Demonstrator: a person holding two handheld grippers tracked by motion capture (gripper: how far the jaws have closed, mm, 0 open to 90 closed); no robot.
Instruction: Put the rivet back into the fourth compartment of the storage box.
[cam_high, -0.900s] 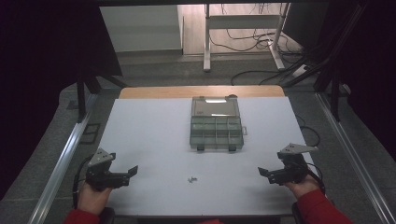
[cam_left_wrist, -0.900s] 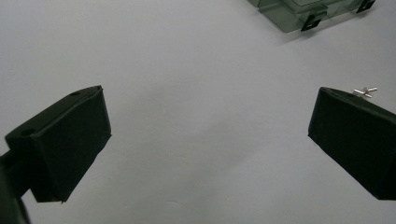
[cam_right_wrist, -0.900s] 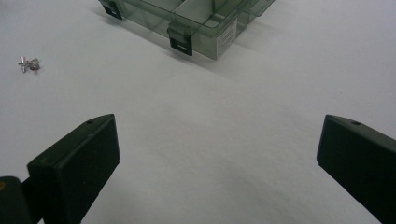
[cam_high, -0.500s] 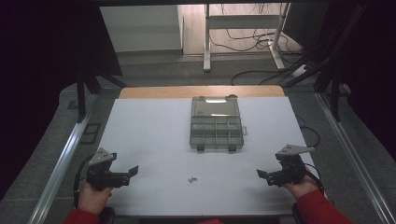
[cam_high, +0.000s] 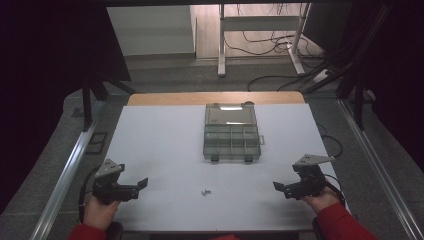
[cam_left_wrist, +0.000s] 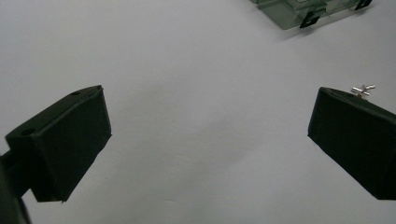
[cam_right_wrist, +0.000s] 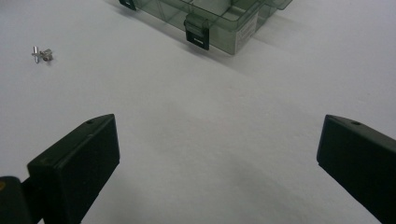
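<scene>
Both of my claws hang over the white table (cam_high: 165, 150) with nothing in them. My left gripper (cam_high: 142, 184) sits at the near left of the high view, and my right gripper (cam_high: 277, 186) sits at the near right, well apart from each other. In each gripper view the 2 black jaws stand wide apart with only bare table between them.

Between the 2 grippers, near the front edge, lies a small cluster of metal screws (cam_high: 205, 191). From above it is only a pale speck, too small to count or name surely. My left gripper view shows the screws (cam_left_wrist: 363, 89) just past the tip of its right-hand jaw, partly cut off by it. My right gripper view shows them whole (cam_right_wrist: 42, 54), far off to the upper left, as a little crossed silver shape.

Farther back at the table's middle sits a clear green compartment box (cam_high: 232, 132) with its lid laid open behind it. The high view shows all of it, though whether anything lies in its compartments is hard to make out. My left gripper view catches only a corner with 2 black latches (cam_left_wrist: 299, 11), cut off at the top edge. My right gripper view shows the front wall and a latch (cam_right_wrist: 210, 23), the rest cropped.
</scene>
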